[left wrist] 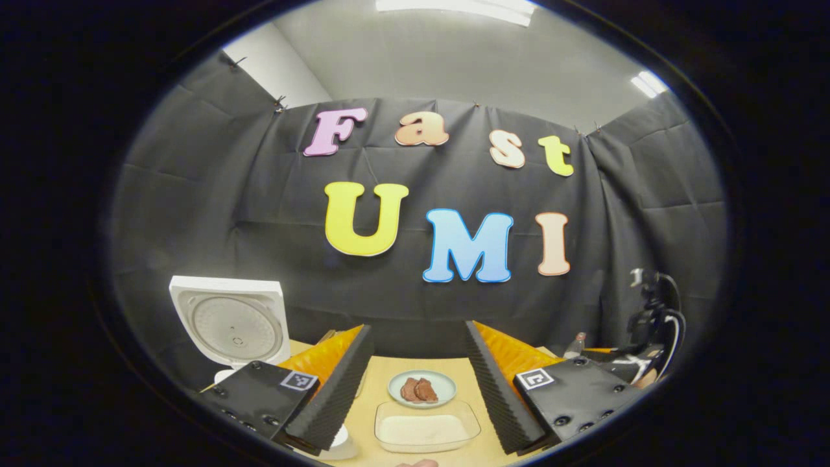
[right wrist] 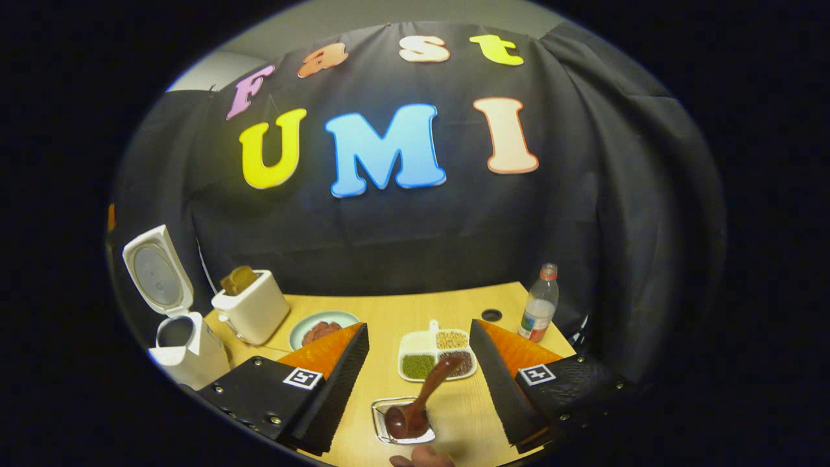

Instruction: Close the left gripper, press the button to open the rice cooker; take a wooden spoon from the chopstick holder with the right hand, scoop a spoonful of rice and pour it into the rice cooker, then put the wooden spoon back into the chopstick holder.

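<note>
Holding both grippers spread wide, I'm gripping nothing in either. In the left gripper view, the left gripper (left wrist: 418, 383) is hanging above the table (left wrist: 476, 399), fingers far apart, framing a small plate (left wrist: 422, 388) with brownish food and, just below it, a clear dish of rice (left wrist: 426, 427) at bottom centre. The rice cooker (left wrist: 228, 321) is standing lower left, lid up. The other gripper's rig is showing at the far right edge. In the right gripper view, the right gripper (right wrist: 420, 389) is gaping too; the wooden spoon (right wrist: 418, 402) is sitting between its fingers, bowl end in the chopstick holder (right wrist: 403, 421) at bottom centre, handle leaning toward the divided bean tray (right wrist: 436, 355). A toaster (right wrist: 251, 311) is standing beside the cooker at left, a bottle (right wrist: 539, 305) right of centre.
</note>
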Action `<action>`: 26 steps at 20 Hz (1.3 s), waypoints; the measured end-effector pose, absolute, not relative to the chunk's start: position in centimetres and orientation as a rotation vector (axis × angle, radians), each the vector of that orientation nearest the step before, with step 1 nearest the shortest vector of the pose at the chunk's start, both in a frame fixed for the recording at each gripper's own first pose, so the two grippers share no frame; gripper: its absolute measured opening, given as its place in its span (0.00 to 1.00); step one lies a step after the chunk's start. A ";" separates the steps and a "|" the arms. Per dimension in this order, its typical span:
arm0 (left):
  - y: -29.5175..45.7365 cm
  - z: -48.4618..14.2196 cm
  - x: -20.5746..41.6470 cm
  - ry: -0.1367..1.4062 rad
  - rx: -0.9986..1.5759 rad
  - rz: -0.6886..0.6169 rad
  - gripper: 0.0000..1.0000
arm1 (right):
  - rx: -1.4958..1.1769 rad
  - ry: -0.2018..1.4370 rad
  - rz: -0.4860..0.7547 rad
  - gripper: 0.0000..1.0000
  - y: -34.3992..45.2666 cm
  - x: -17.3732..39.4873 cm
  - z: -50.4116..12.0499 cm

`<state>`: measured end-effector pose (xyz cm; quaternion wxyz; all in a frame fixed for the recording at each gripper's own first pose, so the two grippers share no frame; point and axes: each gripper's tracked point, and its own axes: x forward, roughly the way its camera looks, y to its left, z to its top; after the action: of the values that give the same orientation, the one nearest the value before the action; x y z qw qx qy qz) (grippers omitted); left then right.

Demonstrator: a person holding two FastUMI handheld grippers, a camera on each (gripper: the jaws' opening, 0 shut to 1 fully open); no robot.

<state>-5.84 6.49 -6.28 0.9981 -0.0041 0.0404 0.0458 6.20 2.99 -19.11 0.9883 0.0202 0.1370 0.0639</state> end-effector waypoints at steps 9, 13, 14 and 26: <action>13.6 -2.5 -4.0 0.044 -0.010 0.176 0.98 | 0.106 0.214 0.175 0.94 5.5 4.5 -10.2; 18.9 1.0 -2.5 0.021 0.052 0.238 0.94 | 0.116 0.208 0.194 0.94 6.8 4.0 -10.1; 20.6 1.6 -2.1 0.022 0.060 0.262 0.94 | 0.114 0.215 0.197 0.94 7.0 3.8 -10.3; 39.9 2.8 1.0 0.052 0.021 0.519 0.94 | 0.113 0.232 0.166 0.94 6.2 4.0 -10.6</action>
<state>0.96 39.93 2.76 0.9662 0.0104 0.0256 0.2564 4.05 6.17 -10.57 0.9882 0.0565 0.1155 0.0826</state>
